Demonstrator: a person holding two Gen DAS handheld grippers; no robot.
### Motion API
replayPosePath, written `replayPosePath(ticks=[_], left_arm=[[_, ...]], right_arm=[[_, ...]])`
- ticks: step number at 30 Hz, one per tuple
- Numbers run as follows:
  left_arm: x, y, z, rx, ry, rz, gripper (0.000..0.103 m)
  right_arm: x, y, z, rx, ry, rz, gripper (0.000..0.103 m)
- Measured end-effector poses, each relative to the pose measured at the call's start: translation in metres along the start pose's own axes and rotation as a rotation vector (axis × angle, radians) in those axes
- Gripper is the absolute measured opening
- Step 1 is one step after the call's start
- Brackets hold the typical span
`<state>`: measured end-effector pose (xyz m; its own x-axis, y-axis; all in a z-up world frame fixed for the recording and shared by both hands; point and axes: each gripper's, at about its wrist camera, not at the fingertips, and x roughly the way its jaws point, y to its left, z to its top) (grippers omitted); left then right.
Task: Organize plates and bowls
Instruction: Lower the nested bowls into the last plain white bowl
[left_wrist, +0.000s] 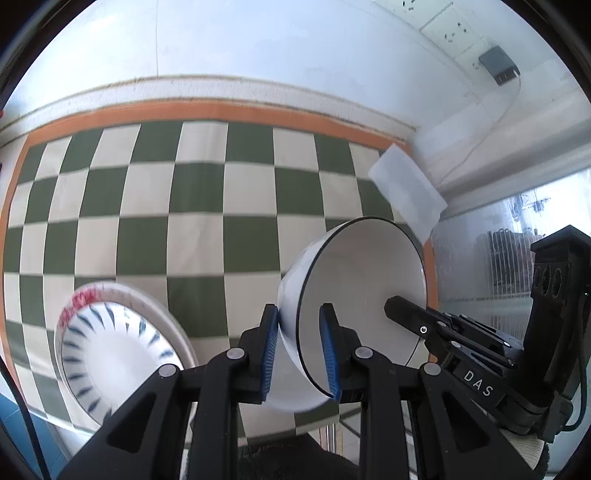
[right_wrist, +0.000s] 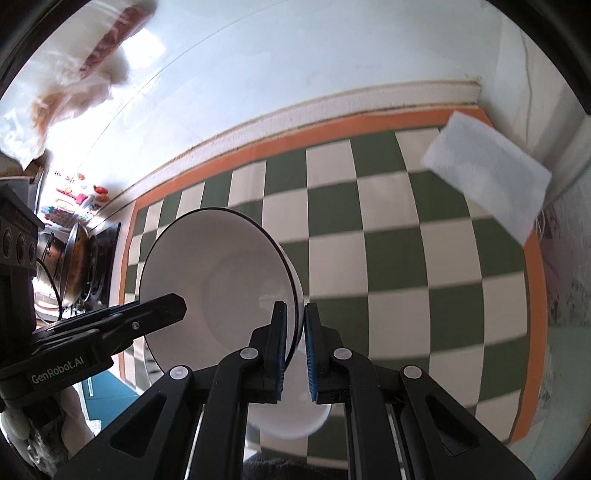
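A white bowl with a thin black rim (left_wrist: 354, 288) hangs tilted on its side above the checked cloth, held from two sides. My left gripper (left_wrist: 299, 314) is shut on its wall, one blue pad outside and one inside. My right gripper's finger (left_wrist: 410, 317) reaches in from the right. In the right wrist view the same bowl (right_wrist: 221, 280) faces left, and my right gripper (right_wrist: 295, 308) is shut on its rim. The left gripper's finger (right_wrist: 162, 306) lies across the bowl's opening. A blue-striped bowl (left_wrist: 107, 354) sits on a red-patterned plate (left_wrist: 85, 299) at lower left.
A green-and-white checked cloth with an orange border (left_wrist: 192, 192) covers the table up to the white wall. A folded white cloth (right_wrist: 487, 173) lies at its far right corner. A pan on a stove (right_wrist: 77, 266) stands to the left. A shiny foil panel (left_wrist: 480, 258) stands to the right.
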<state>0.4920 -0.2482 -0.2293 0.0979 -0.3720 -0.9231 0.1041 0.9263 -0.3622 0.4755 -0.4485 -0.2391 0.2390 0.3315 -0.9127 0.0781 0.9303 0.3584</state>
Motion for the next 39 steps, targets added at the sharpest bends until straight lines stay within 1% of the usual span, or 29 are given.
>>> replayPosePath(ticks=[3, 6, 10, 15, 21, 25, 32, 39], left_arm=[[0.008, 0.005, -0.018, -0.009, 0.025, 0.005, 0.020], [0.020, 0.010, -0.031, -0.021, 0.058, 0.008, 0.020], [0.038, 0.014, -0.043, -0.029, 0.094, 0.021, 0.020], [0.056, 0.016, -0.053, -0.033, 0.128, 0.049, 0.020], [0.069, 0.019, -0.058, -0.034, 0.154, 0.065, 0.020], [0.070, 0.016, -0.056, -0.015, 0.149, 0.090, 0.020], [0.073, 0.015, -0.057, 0.004, 0.153, 0.108, 0.020], [0.072, 0.015, -0.057, -0.026, 0.166, 0.103, 0.020]], right_arm=[[0.005, -0.001, -0.025, -0.001, 0.023, -0.004, 0.011], [0.016, -0.005, -0.043, 0.003, 0.054, -0.009, 0.011], [0.032, -0.013, -0.055, 0.014, 0.085, -0.017, 0.011], [0.047, -0.021, -0.064, 0.027, 0.098, -0.025, 0.011], [0.061, -0.026, -0.065, 0.038, 0.116, -0.038, 0.011], [0.065, -0.024, -0.063, 0.026, 0.124, -0.048, 0.011], [0.070, -0.019, -0.063, 0.010, 0.152, -0.068, 0.011], [0.069, -0.019, -0.062, 0.017, 0.155, -0.076, 0.011]])
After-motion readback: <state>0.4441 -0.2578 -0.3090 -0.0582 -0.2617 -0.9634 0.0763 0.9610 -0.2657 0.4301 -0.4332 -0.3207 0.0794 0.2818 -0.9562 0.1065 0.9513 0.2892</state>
